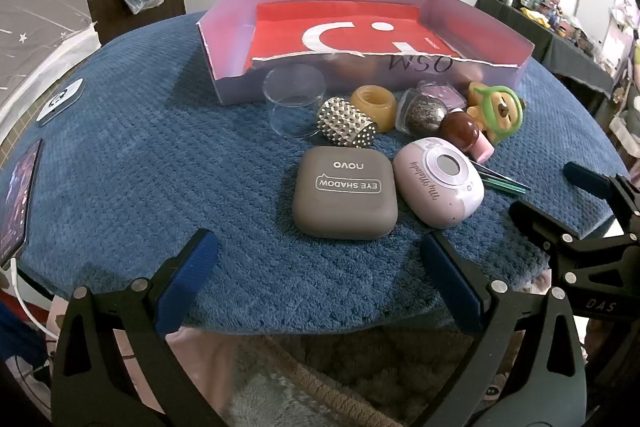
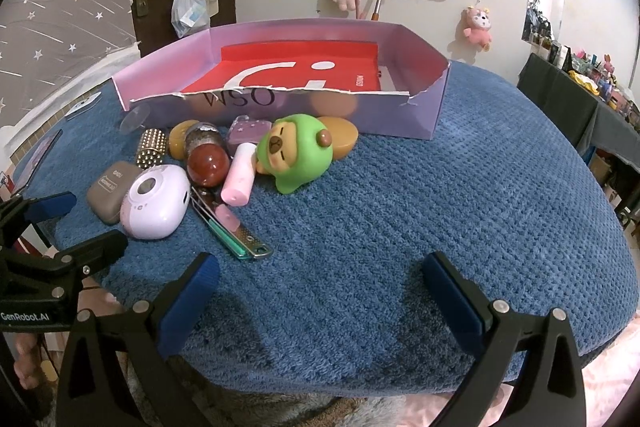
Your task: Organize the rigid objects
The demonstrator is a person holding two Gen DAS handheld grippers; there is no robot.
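A cluster of small objects lies on the blue cloth in front of a shallow lilac box (image 1: pixel 224 87) (image 2: pixel 424 115) with a red sheet inside. Nearest my left gripper (image 1: pixel 318 251) is a grey eyeshadow case (image 1: pixel 345 197) (image 2: pixel 106 195), beside it a lilac toy camera (image 1: pixel 438 183) (image 2: pixel 158 203). Behind them are a studded silver cylinder (image 1: pixel 347 123), a clear cup (image 1: pixel 294 99), an amber ring (image 1: pixel 374 103), a brown ball (image 2: pixel 208 165), a pink tube (image 2: pixel 239 179), a green bear figure (image 1: pixel 498 113) (image 2: pixel 294 153) and a nail clipper (image 2: pixel 232 233). My right gripper (image 2: pixel 320 271) hovers over bare cloth. Both stand open and hold nothing.
A phone (image 1: pixel 16 203) and a white card (image 1: pixel 60 101) lie at the cloth's left edge. The table's front edge runs just under both grippers. A dark table crowded with items (image 2: pixel 580 87) stands to the right, and plush toys hang on the wall behind.
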